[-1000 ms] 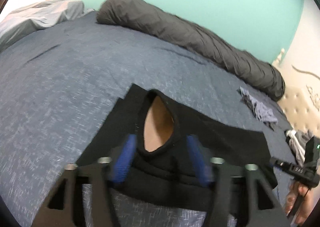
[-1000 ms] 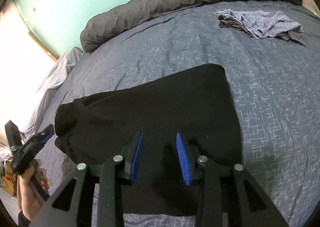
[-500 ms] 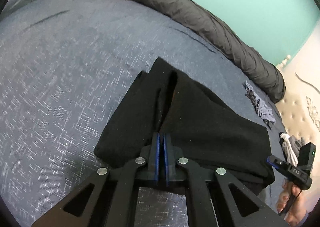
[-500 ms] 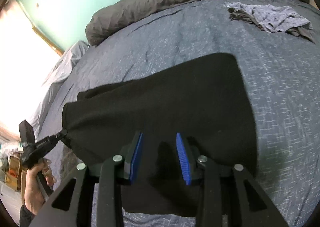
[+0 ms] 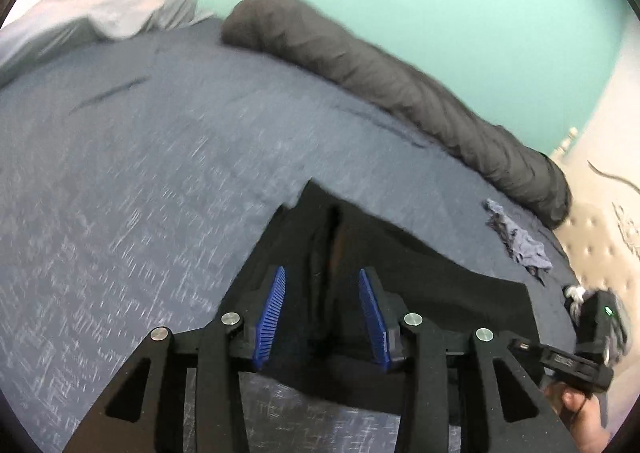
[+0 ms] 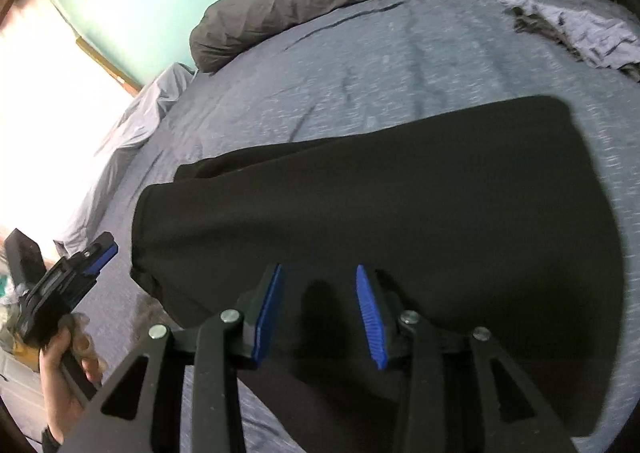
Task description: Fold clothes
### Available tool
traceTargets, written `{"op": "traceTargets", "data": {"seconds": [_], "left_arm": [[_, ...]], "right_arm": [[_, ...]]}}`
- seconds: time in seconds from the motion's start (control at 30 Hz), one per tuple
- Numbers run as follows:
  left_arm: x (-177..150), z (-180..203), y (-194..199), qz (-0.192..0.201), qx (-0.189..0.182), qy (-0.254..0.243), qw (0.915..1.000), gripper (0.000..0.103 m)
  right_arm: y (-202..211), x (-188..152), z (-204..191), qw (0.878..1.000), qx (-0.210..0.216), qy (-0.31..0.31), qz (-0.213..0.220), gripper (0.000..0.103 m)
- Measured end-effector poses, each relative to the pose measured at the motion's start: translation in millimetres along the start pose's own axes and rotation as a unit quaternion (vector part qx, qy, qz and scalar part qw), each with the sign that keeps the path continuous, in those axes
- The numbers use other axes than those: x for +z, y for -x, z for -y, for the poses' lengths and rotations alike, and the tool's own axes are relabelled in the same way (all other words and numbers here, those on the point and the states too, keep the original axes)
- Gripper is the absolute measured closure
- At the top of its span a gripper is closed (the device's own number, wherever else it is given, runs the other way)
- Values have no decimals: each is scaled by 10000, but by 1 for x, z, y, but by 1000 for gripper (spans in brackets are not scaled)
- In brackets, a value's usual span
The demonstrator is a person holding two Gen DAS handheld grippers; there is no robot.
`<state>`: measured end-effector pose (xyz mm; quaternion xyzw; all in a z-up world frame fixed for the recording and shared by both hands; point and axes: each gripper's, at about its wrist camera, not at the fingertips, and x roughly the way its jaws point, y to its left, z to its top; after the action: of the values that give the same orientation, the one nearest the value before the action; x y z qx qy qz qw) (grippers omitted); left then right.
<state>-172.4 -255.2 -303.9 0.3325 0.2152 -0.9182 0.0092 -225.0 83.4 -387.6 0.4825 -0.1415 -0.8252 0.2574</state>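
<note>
**Now both sets of fingers are off the black garment**

Broadly, the bed [image 5: 132, 181] fills both views, its blue cover running back to the rolled grey duvet [image 5: 400, 93] along the green wall. Near my edge of the bed lies the black garment [image 6: 400, 205], spread wide and mostly flat, with a layer doubled over at its left end and a narrow dark slit showing in the left view. I judge the fold begun but not finished: it needs at least another fold and some squaring. A crumpled blue-grey cloth [image 6: 580, 29] waits untouched, well apart from it.

My left gripper [image 5: 322, 303] hangs over the garment's left end, fingers spread and holding nothing. Half a second ago those fingers were pinched together on the fabric; they have let go. My right gripper [image 6: 318, 309] stays parted over the near edge, as before, gripping nothing.
</note>
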Motion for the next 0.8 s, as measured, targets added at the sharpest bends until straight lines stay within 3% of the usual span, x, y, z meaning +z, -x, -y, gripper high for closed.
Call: {"op": "traceTargets", "data": {"seconds": [0.13,0.23,0.33,0.47,0.67,0.8], "left_arm": [[-11,18,-25,-489,-126,-394,9979,55],[-19,18,-39,-794,53,-452,9958,55],[-17,13,-37,-809,-19,-344,9961,54],[-20,6,-39,-916,124,-280,9953,50],[-22,-2,-35,-911,128,-226,9955,50],[-21,-8,-34,-887,111,-129,9959,50]], "right_arm": [[-19,-12,-14,9994,-223,182,-166,63],[-21,-22,-22,9979,-435,458,-139,63],[-19,-25,-28,9960,-580,676,-115,63],[-19,2,-41,9957,-568,728,76,63],[-64,26,-69,9937,-588,895,-327,63],[-79,33,-69,9943,-660,789,-276,64]]}}
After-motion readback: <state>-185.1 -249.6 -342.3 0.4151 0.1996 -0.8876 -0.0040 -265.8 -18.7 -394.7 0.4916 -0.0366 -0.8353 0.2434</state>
